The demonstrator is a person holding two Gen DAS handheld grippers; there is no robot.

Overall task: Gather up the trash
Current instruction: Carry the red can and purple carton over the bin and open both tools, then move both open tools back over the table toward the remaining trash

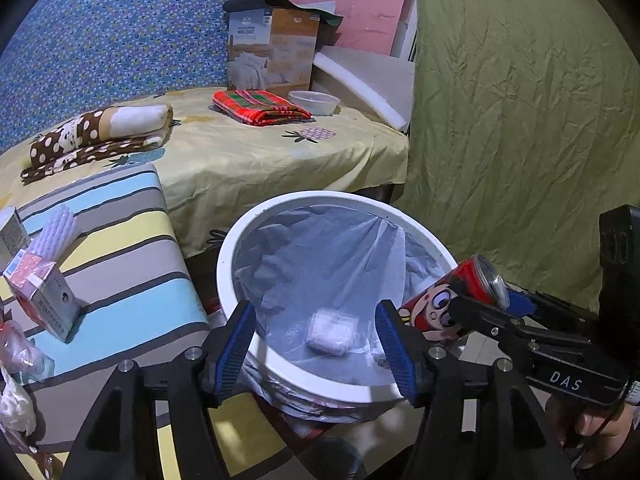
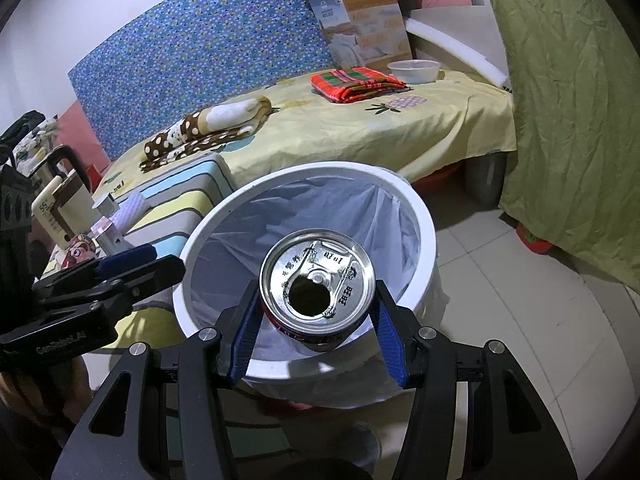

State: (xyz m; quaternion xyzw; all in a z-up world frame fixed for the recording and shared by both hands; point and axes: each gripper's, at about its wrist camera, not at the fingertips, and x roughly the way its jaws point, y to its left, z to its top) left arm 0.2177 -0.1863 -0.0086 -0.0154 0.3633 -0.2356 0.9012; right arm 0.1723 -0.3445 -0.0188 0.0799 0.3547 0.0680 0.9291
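Note:
A white trash bin (image 1: 228,256) with a clear liner stands on the floor; a white packet (image 1: 330,332) lies at its bottom. My left gripper (image 1: 316,340) is open and empty above the bin's near rim. My right gripper (image 2: 316,328) is shut on a red cartoon can (image 2: 318,284), open top facing the camera, held over the bin (image 2: 424,240). In the left wrist view the can (image 1: 444,300) shows at the bin's right rim, and the right gripper (image 1: 472,304) holds it. The left gripper (image 2: 132,268) shows at the left in the right wrist view.
A striped stool (image 1: 120,248) left of the bin carries small boxes (image 1: 44,300), a white sponge (image 1: 52,236) and plastic wrappers (image 1: 16,352). A bed (image 1: 248,152) behind holds folded cloths and a plastic bowl (image 1: 314,102). A green sheet (image 1: 520,120) hangs at the right. A kettle and tumbler (image 2: 60,196) stand far left.

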